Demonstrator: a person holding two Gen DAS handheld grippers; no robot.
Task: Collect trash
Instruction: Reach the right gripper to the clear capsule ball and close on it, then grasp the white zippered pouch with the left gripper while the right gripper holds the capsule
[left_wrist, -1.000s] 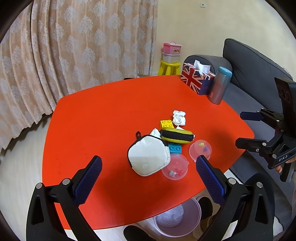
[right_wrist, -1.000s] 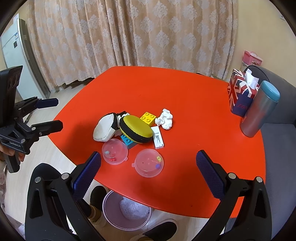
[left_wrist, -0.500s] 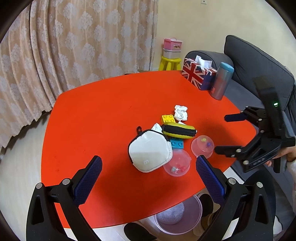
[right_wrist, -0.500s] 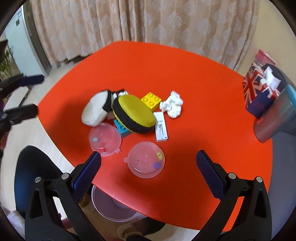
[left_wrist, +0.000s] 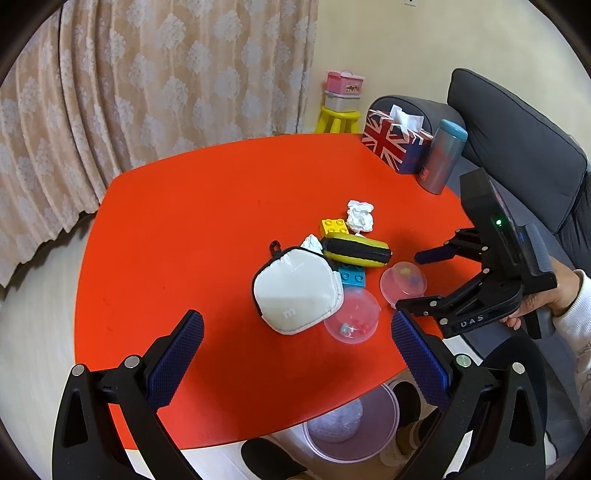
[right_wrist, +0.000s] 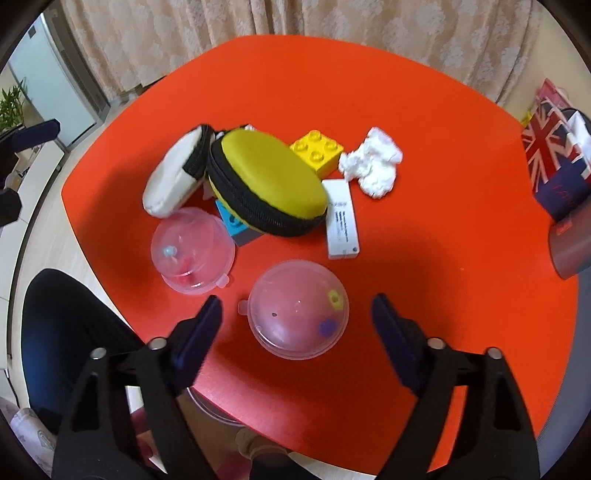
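Right wrist view looks steeply down on the red table (right_wrist: 424, 122), where the right gripper (right_wrist: 295, 314) stands with its two dark pads either side of a clear plastic dome (right_wrist: 298, 309), neither pad touching it; its jaws have just been closing in, yet a gap remains on both sides; a second clear dome (right_wrist: 192, 250) sits just to its left, so two domes in all, each with small coloured bits inside. Beyond them lie one yellow zip case (right_wrist: 267, 182) resting partly on one blue brick (right_wrist: 232, 225), one white pouch (right_wrist: 173, 188) touching the case, one yellow brick (right_wrist: 317, 152), one flat white box (right_wrist: 342, 219), and one crumpled white tissue (right_wrist: 373, 162) beside the yellow brick, apart from both grippers; a second scrap of tissue (left_wrist: 313, 244) peeks out behind the pouch in the left wrist view, though it is mostly hidden and I may be misreading it. From that same view the left gripper (left_wrist: 295, 350) hangs wide apart over the near table edge, holding nothing; one pink bin (left_wrist: 351, 424) stands on the floor below the edge; at the far corner stand one flag-patterned tissue box (left_wrist: 391, 147) and one tumbler (left_wrist: 441, 158), touching or nearly so.
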